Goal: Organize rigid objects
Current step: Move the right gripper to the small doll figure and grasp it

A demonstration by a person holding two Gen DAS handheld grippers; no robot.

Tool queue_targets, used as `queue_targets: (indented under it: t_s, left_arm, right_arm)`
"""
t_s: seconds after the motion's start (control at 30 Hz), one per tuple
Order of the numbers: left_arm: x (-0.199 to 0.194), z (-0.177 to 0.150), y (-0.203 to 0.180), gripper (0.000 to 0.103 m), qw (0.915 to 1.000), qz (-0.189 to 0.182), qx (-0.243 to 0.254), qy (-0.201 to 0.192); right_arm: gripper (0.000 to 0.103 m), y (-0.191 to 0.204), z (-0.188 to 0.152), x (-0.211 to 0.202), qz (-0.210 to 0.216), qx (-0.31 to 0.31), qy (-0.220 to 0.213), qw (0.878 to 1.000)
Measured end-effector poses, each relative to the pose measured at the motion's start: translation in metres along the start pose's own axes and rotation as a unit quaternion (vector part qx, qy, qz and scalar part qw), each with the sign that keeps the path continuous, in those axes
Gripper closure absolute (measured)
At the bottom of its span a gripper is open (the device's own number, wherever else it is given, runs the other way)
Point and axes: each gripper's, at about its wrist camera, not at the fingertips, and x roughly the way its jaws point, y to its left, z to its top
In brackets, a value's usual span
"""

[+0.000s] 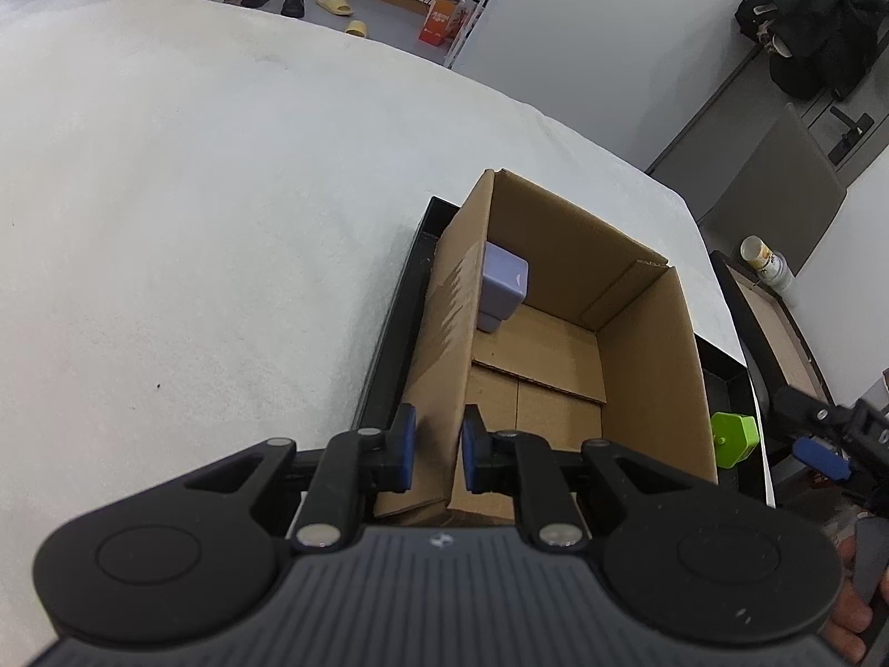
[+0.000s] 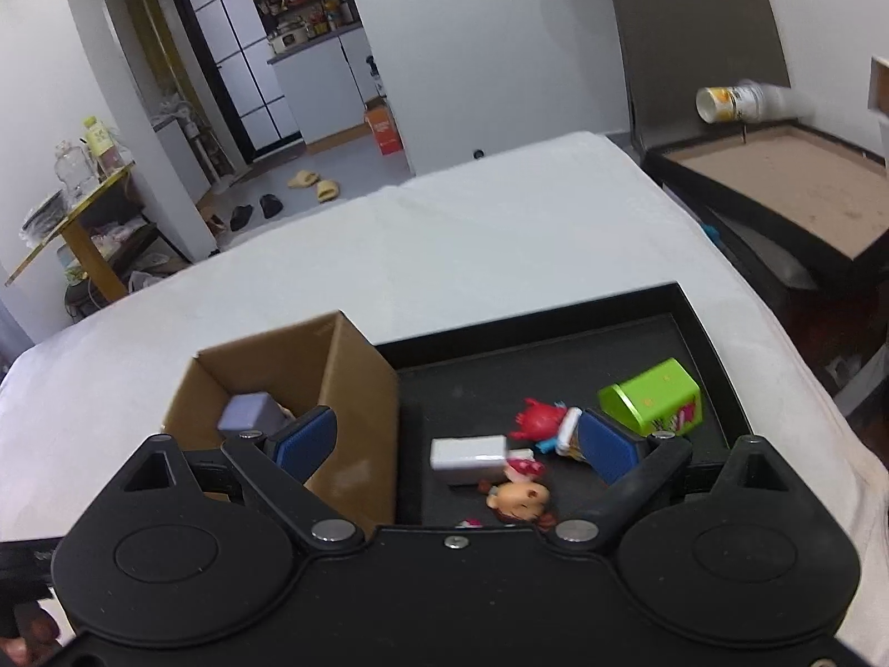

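Observation:
An open cardboard box (image 1: 555,300) (image 2: 344,367) stands at the left end of a black tray (image 2: 555,344) on the white-covered table. A lavender block (image 1: 503,286) (image 2: 247,411) lies inside the box. My left gripper (image 1: 436,453) is shut on the box's near left wall. My right gripper (image 2: 455,444) is open and empty above the tray. Between its fingers lie a white block (image 2: 469,453), a red figure (image 2: 542,419) and a doll head (image 2: 519,497). A green hexagonal tin (image 2: 653,397) (image 1: 733,439) lies at the tray's right.
A second black tray with a brown bottom (image 2: 778,189) stands to the right beyond the table, with a can (image 2: 733,103) behind it. White table surface (image 1: 194,222) stretches left and beyond the box. The right gripper also shows in the left wrist view (image 1: 822,444).

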Motion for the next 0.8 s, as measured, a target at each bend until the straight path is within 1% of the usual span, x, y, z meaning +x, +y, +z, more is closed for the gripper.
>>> queue_targets:
  t_s: [0.07, 0.1, 0.13, 0.27, 0.4, 0.6, 0.67, 0.7, 0.77, 0.8]
  left_arm:
    - [0.0, -0.001, -0.001, 0.088, 1.0, 0.001, 0.003, -0.001]
    - [0.0, -0.001, -0.001, 0.088, 1.0, 0.001, 0.004, -0.001]
    - [0.0, -0.001, -0.001, 0.088, 1.0, 0.001, 0.005, -0.002]
    - [0.001, -0.003, -0.001, 0.088, 1.0, 0.002, 0.006, -0.004]
    - [0.0, -0.004, -0.003, 0.088, 0.9999, 0.004, 0.009, -0.006]
    - [0.001, -0.005, -0.002, 0.088, 1.0, 0.002, 0.003, -0.003]
    - [0.001, -0.005, -0.003, 0.088, 0.9999, 0.005, 0.008, -0.005]
    - [0.001, -0.005, -0.004, 0.088, 0.9999, 0.007, 0.008, -0.004]
    - [0.001, -0.004, -0.004, 0.088, 0.9999, 0.007, 0.008, -0.004]
    - [0.002, -0.004, -0.004, 0.088, 0.9999, 0.008, 0.007, -0.004]
  right_arm:
    - [0.011, -0.005, -0.003, 0.006, -0.002, -0.003, 0.008, 1.0]
    - [0.013, -0.008, -0.004, 0.01, -0.003, -0.002, 0.013, 1.0]
    - [0.016, -0.01, -0.007, 0.013, -0.001, 0.001, 0.019, 1.0]
    - [0.021, -0.018, -0.014, 0.025, 0.012, 0.013, 0.03, 0.999]
    - [0.032, -0.022, -0.021, 0.038, -0.001, 0.01, 0.044, 0.999]
    - [0.038, -0.028, -0.033, 0.058, -0.001, 0.021, 0.074, 0.997]
    - [0.04, -0.029, -0.038, 0.064, -0.002, 0.021, 0.081, 0.997]
    - [0.042, -0.03, -0.04, 0.069, -0.006, 0.022, 0.085, 0.996]
    - [0.052, -0.032, -0.042, 0.076, -0.007, 0.027, 0.092, 0.995]
    - [0.061, -0.033, -0.043, 0.078, -0.006, 0.028, 0.094, 0.995]
